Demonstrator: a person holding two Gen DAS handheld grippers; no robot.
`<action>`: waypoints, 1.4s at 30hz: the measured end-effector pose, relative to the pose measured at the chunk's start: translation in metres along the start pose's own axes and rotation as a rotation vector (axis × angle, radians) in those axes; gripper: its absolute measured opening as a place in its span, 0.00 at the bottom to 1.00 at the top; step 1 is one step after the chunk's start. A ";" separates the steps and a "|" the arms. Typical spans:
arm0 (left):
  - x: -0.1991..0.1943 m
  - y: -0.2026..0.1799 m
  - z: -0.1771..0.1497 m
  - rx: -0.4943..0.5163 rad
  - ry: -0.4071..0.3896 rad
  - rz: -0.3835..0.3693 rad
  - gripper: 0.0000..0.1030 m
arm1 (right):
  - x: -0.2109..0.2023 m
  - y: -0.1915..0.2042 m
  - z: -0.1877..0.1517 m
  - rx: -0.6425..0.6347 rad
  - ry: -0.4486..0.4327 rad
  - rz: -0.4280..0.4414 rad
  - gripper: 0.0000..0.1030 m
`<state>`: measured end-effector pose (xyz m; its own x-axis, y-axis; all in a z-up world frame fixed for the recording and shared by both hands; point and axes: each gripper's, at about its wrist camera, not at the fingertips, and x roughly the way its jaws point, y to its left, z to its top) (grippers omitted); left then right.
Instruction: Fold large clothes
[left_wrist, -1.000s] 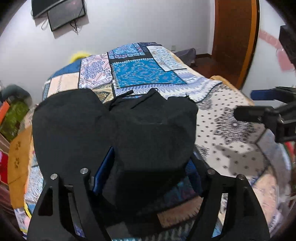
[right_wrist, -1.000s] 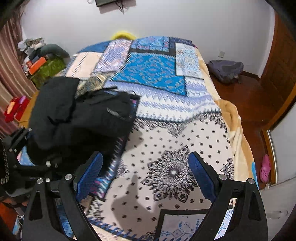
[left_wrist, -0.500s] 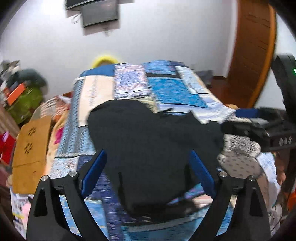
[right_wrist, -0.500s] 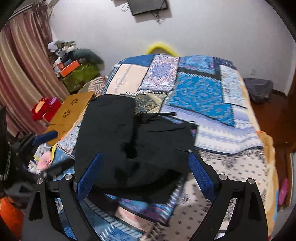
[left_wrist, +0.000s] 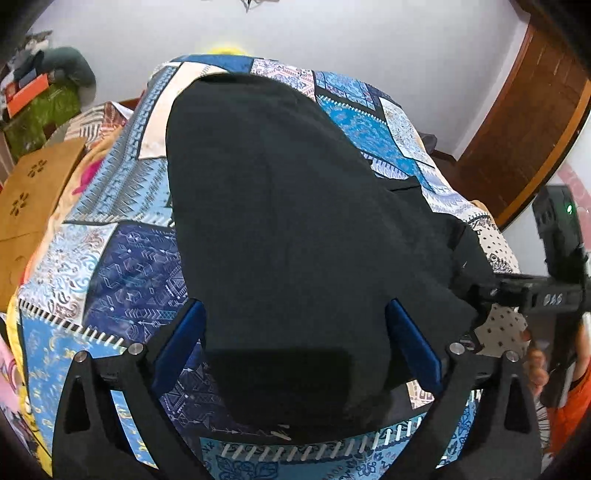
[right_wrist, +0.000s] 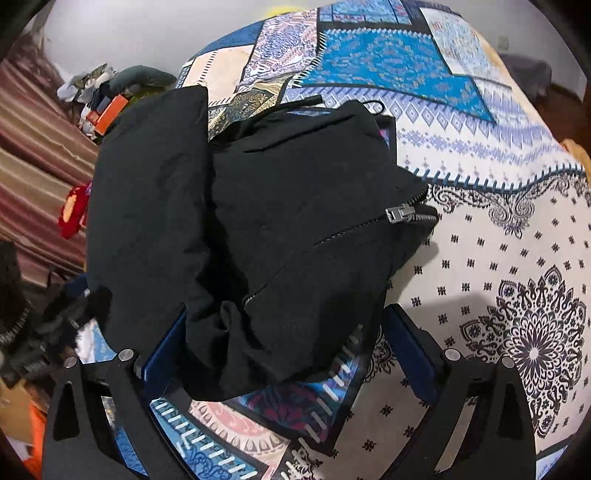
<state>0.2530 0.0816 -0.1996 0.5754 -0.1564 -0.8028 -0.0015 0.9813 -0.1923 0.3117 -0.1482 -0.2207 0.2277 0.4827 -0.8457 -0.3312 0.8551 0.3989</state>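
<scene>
Low centre of both frames, black jacket (right_wrist: 280, 229) lies lengthwise up the bed (right_wrist: 498, 258), its near hem between each spread, empty claw: left claw (left_wrist: 295, 354), right claw (right_wrist: 284, 350).

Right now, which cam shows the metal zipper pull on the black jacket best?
Right wrist: the metal zipper pull sits sharp and unobstructed on the black jacket. Left wrist shows only plain black fabric; no pull is visible.

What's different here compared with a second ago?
Both grippers have moved in over the black zip-up jacket: the left gripper and right gripper now straddle its near edge, jaws open, gripping nothing. The jacket's shape looks somewhat shifted. The patchwork bedspread stayed put.
</scene>
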 end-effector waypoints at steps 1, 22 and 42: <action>-0.002 -0.001 0.002 0.012 -0.002 0.008 0.97 | -0.005 0.002 0.002 -0.008 -0.003 -0.005 0.96; 0.038 0.096 0.029 -0.357 0.106 -0.364 1.00 | 0.020 -0.047 0.019 0.212 0.069 0.162 0.97; 0.063 0.099 0.045 -0.422 0.137 -0.398 0.89 | 0.029 -0.035 0.039 0.219 0.027 0.265 0.32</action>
<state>0.3257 0.1737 -0.2436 0.4877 -0.5439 -0.6828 -0.1482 0.7192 -0.6788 0.3653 -0.1567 -0.2451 0.1354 0.6906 -0.7105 -0.1700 0.7226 0.6700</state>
